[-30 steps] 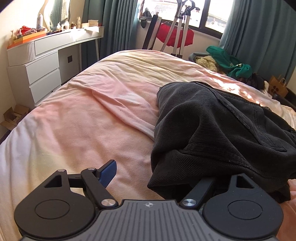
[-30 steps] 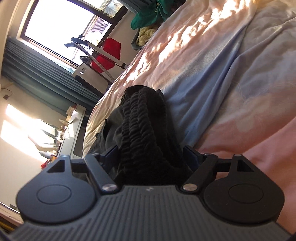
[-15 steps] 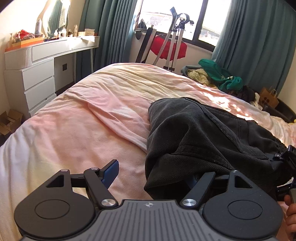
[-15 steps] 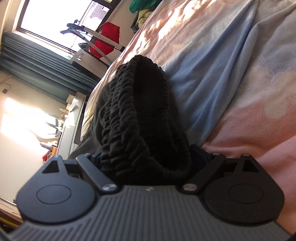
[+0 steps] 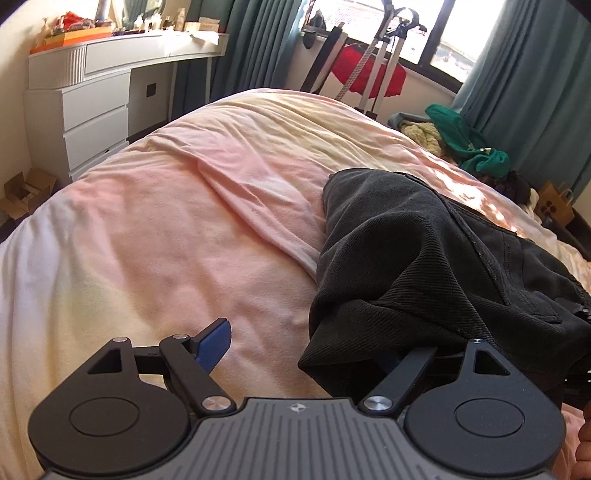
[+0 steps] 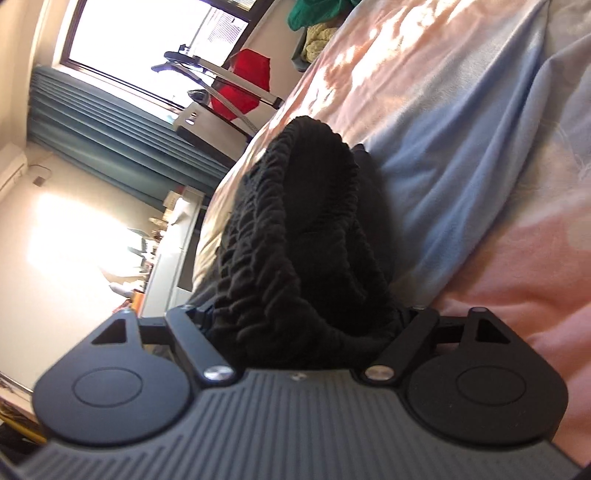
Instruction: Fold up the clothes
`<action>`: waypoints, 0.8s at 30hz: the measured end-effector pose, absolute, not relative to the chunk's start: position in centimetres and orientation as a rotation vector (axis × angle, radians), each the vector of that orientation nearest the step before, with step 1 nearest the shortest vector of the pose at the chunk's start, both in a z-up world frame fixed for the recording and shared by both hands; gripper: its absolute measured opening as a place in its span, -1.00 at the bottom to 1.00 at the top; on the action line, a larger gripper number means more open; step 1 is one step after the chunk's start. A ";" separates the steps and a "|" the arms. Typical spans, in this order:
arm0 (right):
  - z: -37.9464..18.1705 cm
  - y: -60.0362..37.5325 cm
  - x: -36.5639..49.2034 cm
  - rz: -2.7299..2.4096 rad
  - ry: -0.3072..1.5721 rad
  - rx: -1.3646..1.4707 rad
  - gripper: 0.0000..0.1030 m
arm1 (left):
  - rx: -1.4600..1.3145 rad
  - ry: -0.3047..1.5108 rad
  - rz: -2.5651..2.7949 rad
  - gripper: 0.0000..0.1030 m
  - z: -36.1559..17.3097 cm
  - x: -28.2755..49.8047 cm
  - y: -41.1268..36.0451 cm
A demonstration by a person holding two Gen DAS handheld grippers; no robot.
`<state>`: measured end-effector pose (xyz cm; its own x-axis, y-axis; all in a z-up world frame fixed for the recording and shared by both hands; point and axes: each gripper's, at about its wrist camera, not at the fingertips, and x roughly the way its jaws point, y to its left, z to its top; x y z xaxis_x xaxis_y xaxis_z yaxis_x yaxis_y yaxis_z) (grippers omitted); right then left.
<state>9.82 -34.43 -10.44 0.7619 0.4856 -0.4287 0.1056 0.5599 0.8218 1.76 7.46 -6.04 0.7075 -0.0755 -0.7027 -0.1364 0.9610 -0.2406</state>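
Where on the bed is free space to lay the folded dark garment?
Free: the pink bedspread left of the dark garment, toward the white drawers. Crowded: the far right edge, with a green clothes pile and paper bag.

White drawer unit (image 5: pixel 94 110) left; teal curtains (image 5: pixel 532 85) flank bright window (image 5: pixel 465 33); sun patches on bed (image 5: pixel 166 229).

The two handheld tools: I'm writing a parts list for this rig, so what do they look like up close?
Both match. The left tool has a grey ribbed body with a small round emblem, two matte black rounded housings bearing embossed circles, black linkage bars with silver pivot screws, and a blue finger pad. The right tool shows the same grey ribbing, black housings and silver screws. No cables show.
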 end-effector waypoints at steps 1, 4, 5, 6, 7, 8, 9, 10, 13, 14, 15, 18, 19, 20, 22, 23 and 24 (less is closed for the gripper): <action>-10.4 -34.4 9.7 0.236 0.696 0.957 0.40 | -0.276 0.787 0.023 0.58 -5.9 1.6 7.3; -10.1 -34.2 9.4 0.218 0.703 0.919 0.25 | -0.284 0.806 -0.040 0.64 -4.8 0.9 7.6; -10.0 -34.1 9.3 0.212 0.704 0.907 0.23 | -0.284 0.812 -0.062 0.67 -4.4 0.6 7.7; -10.0 -34.1 9.2 0.207 0.705 0.900 0.21 | -0.282 0.817 -0.087 0.71 -3.9 0.2 7.9; -10.0 -34.1 9.1 0.204 0.705 0.902 0.20 | -0.280 0.821 -0.115 0.72 -3.5 -0.1 8.0; -10.0 -34.1 9.0 0.202 0.705 0.901 0.20 | -0.285 0.829 -0.151 0.73 -3.0 -0.4 8.2; -10.0 -34.1 9.0 0.200 0.705 0.899 0.19 | -0.297 0.840 -0.198 0.75 -2.5 -0.6 8.4; -9.9 -34.1 9.0 0.198 0.706 0.896 0.19 | -0.311 0.840 -0.231 0.78 -2.0 -0.7 8.7; -9.9 -34.0 9.0 0.193 0.706 0.891 0.19 | -0.358 0.826 -0.291 0.93 -0.6 -0.3 9.4; -9.9 -34.0 9.0 0.192 0.706 0.889 0.19 | -0.376 0.827 -0.295 0.95 -0.3 0.4 9.7; -9.9 -34.0 9.0 0.190 0.706 0.888 0.19 | -0.398 0.834 -0.291 0.95 -0.1 1.2 9.9; -10.0 -33.9 9.2 0.189 0.706 0.890 0.20 | -0.481 0.850 -0.275 1.00 -0.3 4.6 10.6; -10.0 -33.9 9.3 0.189 0.706 0.890 0.20 | -0.506 0.855 -0.288 1.00 -0.7 5.9 10.8; -10.0 -33.9 9.3 0.189 0.707 0.890 0.20 | -0.533 0.871 -0.292 1.00 -1.2 7.3 11.0; -10.0 -33.8 9.4 0.188 0.707 0.890 0.20 | -0.592 0.930 -0.295 1.00 -3.0 10.2 11.1; -10.0 -33.8 9.4 0.188 0.707 0.890 0.20 | -0.594 0.947 -0.291 1.00 -3.8 11.2 11.0; -10.0 -33.8 9.5 0.188 0.707 0.891 0.20 | -0.584 0.960 -0.286 1.00 -4.6 12.1 10.7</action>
<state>9.46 -33.83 -10.02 0.7606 0.4304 -0.4861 0.1329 0.6297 0.7654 12.11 10.72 -4.56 0.5520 -0.4768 -0.6841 -0.0239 0.8111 -0.5845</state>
